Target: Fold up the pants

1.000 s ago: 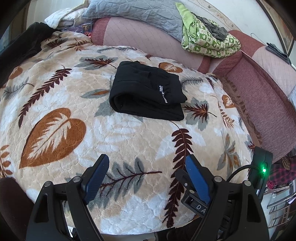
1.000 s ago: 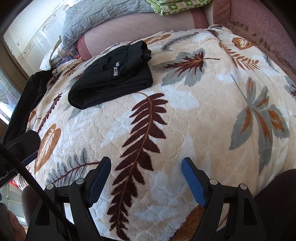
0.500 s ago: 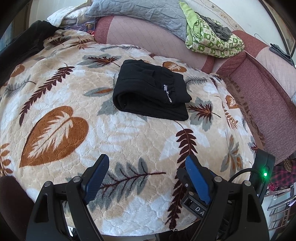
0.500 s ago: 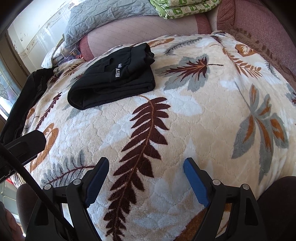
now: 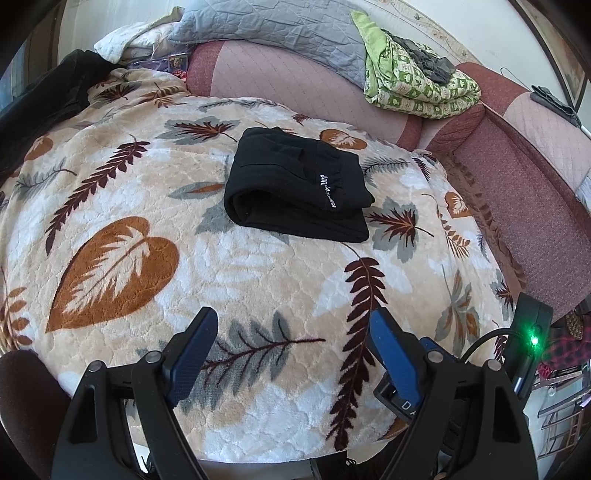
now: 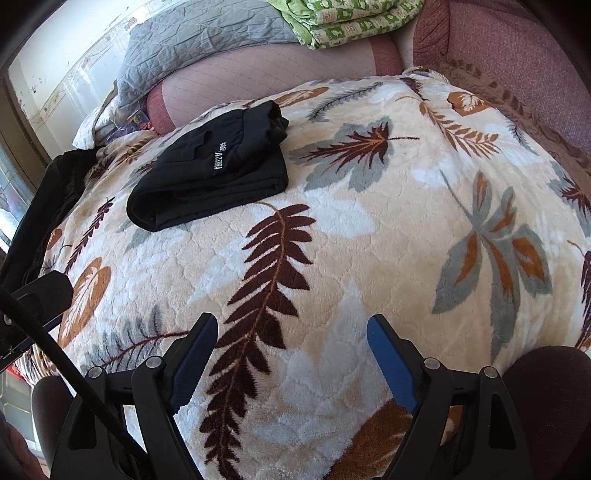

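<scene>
The black pants (image 5: pixel 295 188) lie folded into a compact rectangle on the leaf-patterned blanket (image 5: pixel 258 280), white lettering on top. They also show in the right wrist view (image 6: pixel 214 166) at the upper left. My left gripper (image 5: pixel 291 325) is open and empty, well short of the pants near the blanket's front edge. My right gripper (image 6: pixel 291 328) is open and empty, above the blanket, in front and to the right of the pants.
A pink sofa back (image 5: pixel 280 70) runs behind the blanket, with a grey quilt (image 5: pixel 273 26) and a green patterned bundle (image 5: pixel 413 85) on it. A dark garment (image 5: pixel 40 96) lies at the far left. The right gripper's body (image 5: pixel 528 339) shows with a green light.
Both grippers have drawn back and lifted slightly, so the folded pants sit a little lower in both views. The pants themselves have not moved.
</scene>
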A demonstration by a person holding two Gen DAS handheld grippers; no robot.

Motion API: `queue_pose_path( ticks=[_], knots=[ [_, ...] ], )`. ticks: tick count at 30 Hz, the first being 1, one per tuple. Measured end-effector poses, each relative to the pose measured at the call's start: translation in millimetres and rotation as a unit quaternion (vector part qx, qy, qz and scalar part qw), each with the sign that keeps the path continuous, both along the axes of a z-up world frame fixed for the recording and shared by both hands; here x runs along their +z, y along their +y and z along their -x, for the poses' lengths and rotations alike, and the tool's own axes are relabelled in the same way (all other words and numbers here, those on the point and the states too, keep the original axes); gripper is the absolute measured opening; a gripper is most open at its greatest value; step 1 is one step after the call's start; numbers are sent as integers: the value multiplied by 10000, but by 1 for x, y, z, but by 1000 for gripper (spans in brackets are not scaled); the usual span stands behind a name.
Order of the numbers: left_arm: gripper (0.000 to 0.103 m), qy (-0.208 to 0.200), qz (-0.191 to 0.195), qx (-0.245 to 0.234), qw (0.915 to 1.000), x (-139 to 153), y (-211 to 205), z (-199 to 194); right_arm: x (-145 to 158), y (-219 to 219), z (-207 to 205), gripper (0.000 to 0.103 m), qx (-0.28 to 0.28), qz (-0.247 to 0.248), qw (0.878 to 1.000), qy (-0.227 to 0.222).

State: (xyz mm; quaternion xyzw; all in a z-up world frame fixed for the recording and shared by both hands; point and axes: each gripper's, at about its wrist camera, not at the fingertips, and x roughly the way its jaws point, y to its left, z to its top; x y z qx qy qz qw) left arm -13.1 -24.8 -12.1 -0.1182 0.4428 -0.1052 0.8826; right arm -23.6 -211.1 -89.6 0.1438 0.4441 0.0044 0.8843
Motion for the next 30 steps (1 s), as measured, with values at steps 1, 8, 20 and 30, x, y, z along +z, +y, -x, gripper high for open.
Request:
queue_pose_path(
  ticks=[1, 8, 20, 30],
  knots=[
    [84, -3, -13, -7, 10000, 0, -1, 0, 1, 0, 1, 87, -2, 28, 10000, -33],
    [84, 14, -163, 39, 9999, 2, -4, 2, 2, -7, 1, 87, -112, 7, 9999, -114],
    [84, 192, -552, -152, 9982, -7, -16, 0, 6, -37, 4, 87, -708, 4, 9970, -320],
    [84, 201, -1058, -126, 9941, -13, -16, 1, 2, -22, 3, 87, -483, 159, 9983, -295]
  ],
)
